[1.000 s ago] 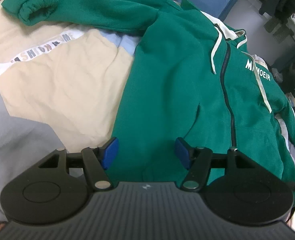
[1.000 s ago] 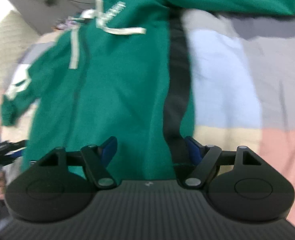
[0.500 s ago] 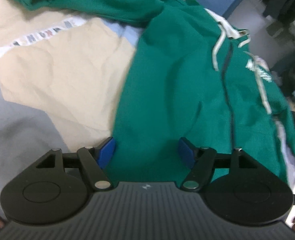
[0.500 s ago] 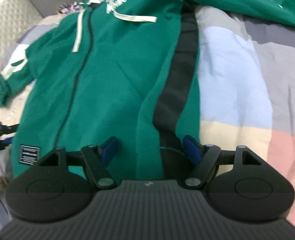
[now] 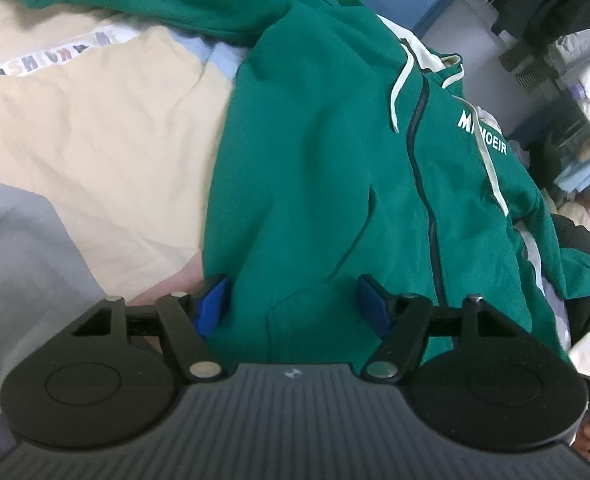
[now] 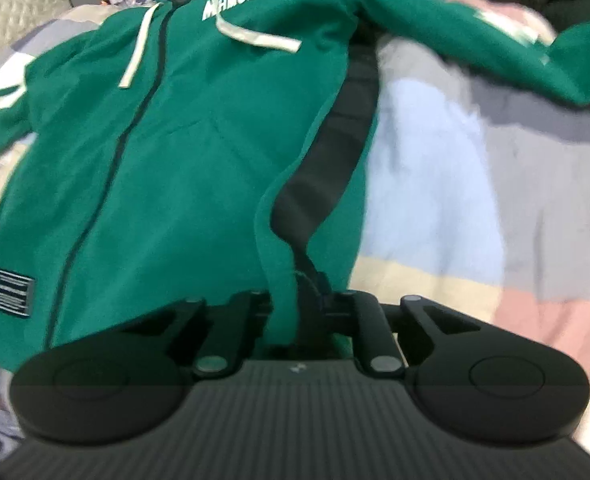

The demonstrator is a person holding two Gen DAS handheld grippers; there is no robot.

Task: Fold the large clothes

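Our right gripper (image 6: 301, 300) had just pinched the green hoodie (image 6: 183, 152)'s hem corner on the bed; left gripper (image 5: 291, 304) sat spread over the opposite corner. A one-sided pull might've skewed it.

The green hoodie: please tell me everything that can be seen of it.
The green hoodie looks like soft fleece, with a dark front zip, pale drawstrings, white chest lettering and a small dark patch near the hem. It lies front up, sleeves spread, on a patchwork bedcover. The right gripper has just closed on its hem corner; the left gripper stands open over the opposite corner.
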